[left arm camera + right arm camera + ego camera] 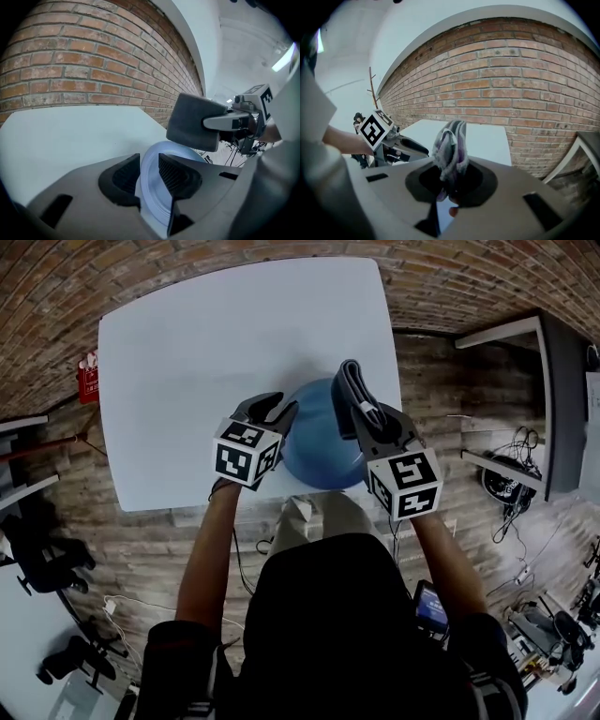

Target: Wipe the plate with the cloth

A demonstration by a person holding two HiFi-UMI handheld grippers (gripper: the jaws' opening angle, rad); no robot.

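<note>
Head view: the blue plate (317, 448) sits over the near edge of the white table (225, 334). Whether the plate rests on the table or is lifted clear of it cannot be told. The left gripper (281, 414) meets the plate's left rim. The right gripper (362, 418) stands over the plate's right side, and a folded grey cloth (351, 382) rises from it past the plate's far rim.

Left gripper view: this alone shows the grip on the plate (151, 180). The rim runs edge-on between the two ribbed pads, and the left gripper (150, 174) is closed on it with only the rim's thickness between the pads. Beyond the plate, the cloth (193, 121) appears as a flat grey pad held by the right gripper (228, 122). A brick wall (84, 65) stands behind the table.

Right gripper view: this alone shows the right gripper (450, 180) pinched tight on the cloth (451, 139), which stands upright in a bunched fold with purple edging. The left gripper (411, 147) lies to the cloth's left.
</note>
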